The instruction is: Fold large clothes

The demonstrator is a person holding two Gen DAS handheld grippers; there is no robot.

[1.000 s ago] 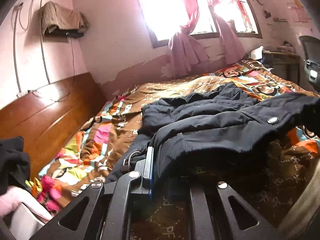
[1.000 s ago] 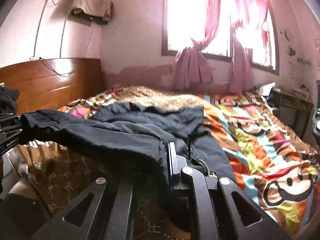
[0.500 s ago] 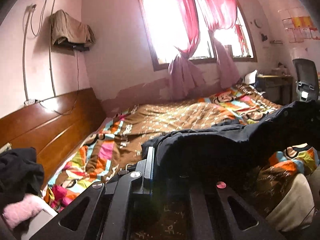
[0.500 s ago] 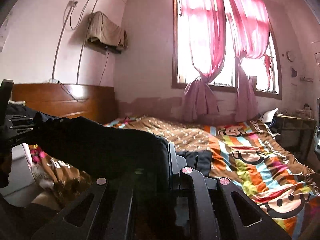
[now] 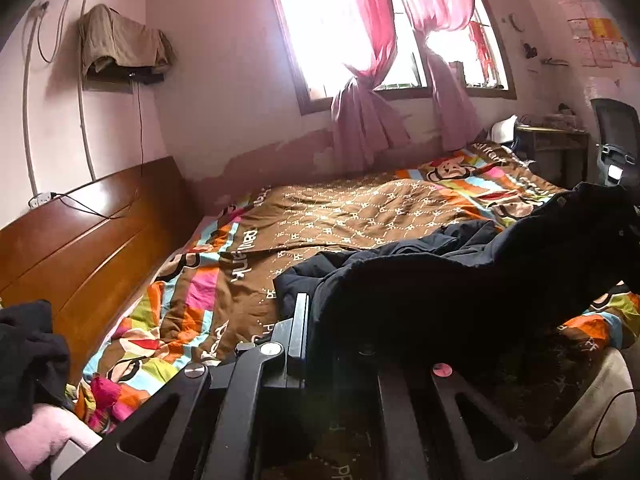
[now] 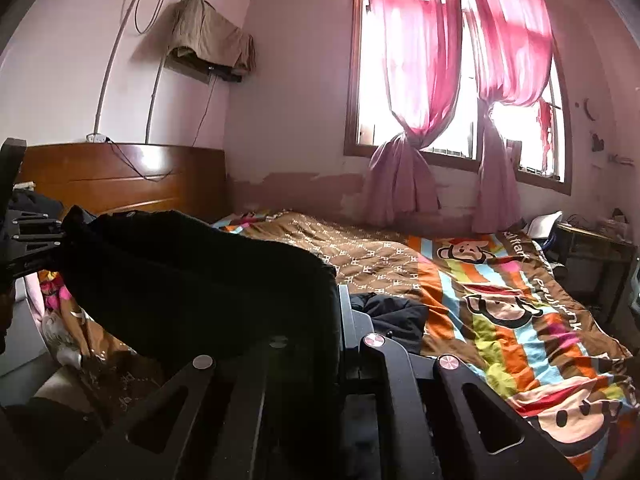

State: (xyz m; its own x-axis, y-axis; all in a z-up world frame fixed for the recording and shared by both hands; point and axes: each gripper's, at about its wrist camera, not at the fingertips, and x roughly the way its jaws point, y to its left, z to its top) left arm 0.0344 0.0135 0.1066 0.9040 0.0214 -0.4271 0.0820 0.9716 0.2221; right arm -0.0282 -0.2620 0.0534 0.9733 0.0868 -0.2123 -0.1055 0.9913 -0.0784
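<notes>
- The bedspread [image 5: 360, 216] carries a repeated "PF" monogram in white across its brown diamond-patterned panel.
- Beside that panel, large white lettering runs along the brown band, reading roughly "Paul Frank", upside down from the left wrist.
- Papers on the far wall [image 5: 600, 40]: too small to read.

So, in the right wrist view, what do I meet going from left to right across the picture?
Left hand-held gripper → dark jacket → right hand-held gripper → monkey-print quilt → desk.
</notes>
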